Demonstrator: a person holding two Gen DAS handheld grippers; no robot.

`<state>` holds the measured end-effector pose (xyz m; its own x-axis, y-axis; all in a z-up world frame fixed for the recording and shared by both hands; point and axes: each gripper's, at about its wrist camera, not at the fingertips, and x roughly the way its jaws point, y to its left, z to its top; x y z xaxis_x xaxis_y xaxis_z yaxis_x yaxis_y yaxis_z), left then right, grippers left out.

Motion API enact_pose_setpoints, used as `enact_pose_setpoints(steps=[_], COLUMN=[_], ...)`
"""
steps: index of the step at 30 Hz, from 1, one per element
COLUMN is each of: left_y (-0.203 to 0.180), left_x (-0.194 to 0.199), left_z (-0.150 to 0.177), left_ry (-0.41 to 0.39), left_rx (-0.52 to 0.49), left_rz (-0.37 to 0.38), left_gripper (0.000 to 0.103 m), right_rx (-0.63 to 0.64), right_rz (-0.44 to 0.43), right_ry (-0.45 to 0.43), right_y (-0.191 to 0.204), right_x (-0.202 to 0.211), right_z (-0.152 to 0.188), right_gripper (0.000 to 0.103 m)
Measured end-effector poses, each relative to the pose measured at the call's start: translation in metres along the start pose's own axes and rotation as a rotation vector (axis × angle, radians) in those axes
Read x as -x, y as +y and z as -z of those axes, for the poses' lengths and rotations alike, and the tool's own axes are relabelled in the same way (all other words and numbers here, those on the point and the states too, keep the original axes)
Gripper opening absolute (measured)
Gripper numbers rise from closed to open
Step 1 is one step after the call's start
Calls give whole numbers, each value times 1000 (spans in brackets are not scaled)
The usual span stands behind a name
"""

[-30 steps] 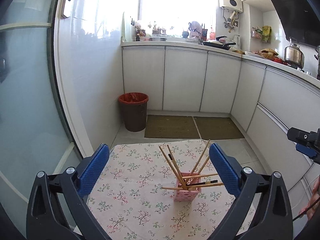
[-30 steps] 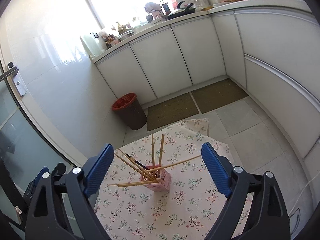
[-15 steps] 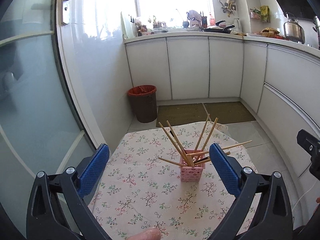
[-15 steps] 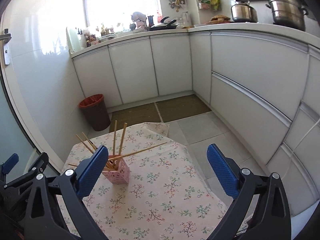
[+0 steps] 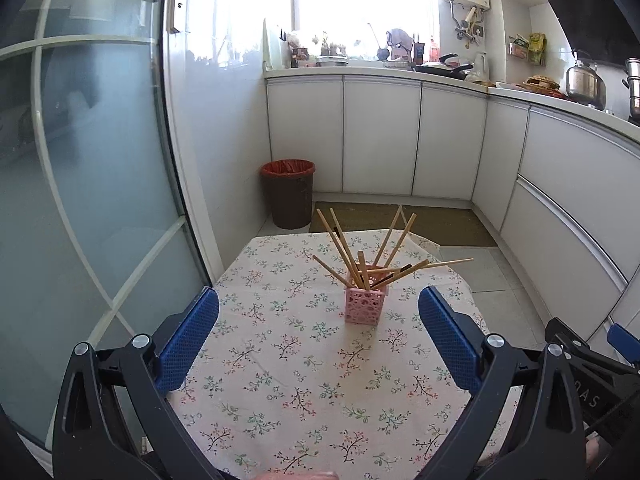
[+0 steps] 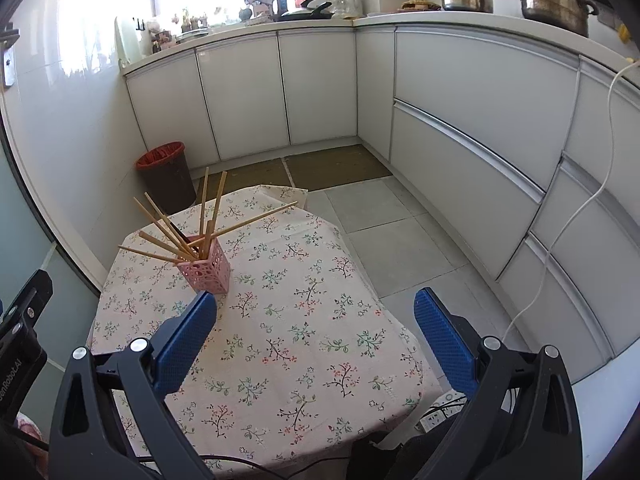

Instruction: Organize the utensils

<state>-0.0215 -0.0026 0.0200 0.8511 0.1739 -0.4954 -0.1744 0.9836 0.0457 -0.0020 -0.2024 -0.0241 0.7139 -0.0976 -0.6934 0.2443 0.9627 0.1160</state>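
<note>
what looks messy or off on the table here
The chopsticks in the pink holder splay out in all directions, some leaning nearly flat over the rim, rather than standing bundled upright. Nothing on the floral tablecloth looks spilled or broken.

You have a small table in front of you, covered by a pale cloth with a small flower print that hangs down over the edges. On the cloth stands one pink plastic holder with a pattern of holes, upright, closer to the far edge than to the near one, and away from every edge. In the right wrist view this holder stands toward the far left corner. Thin wooden chopsticks stand inside it, leaning outward in many directions. The rest of the cloth carries nothing.
</note>
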Motion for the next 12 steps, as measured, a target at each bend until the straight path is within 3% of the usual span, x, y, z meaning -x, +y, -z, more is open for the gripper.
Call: enact_pose_setpoints(steps=[4,12], left_y=[0,-4], left_x=[18,21], left_z=[3,4], left_ry=[-47,-20], left_rx=[2,0], left_rz=[-23,-25], left_gripper=[96,96], right_rx=[14,12], right_rz=[6,25], right_ry=[-22,-119], right_y=[2,0], right_x=[10,34], right_z=[8,6], right_gripper=[96,96])
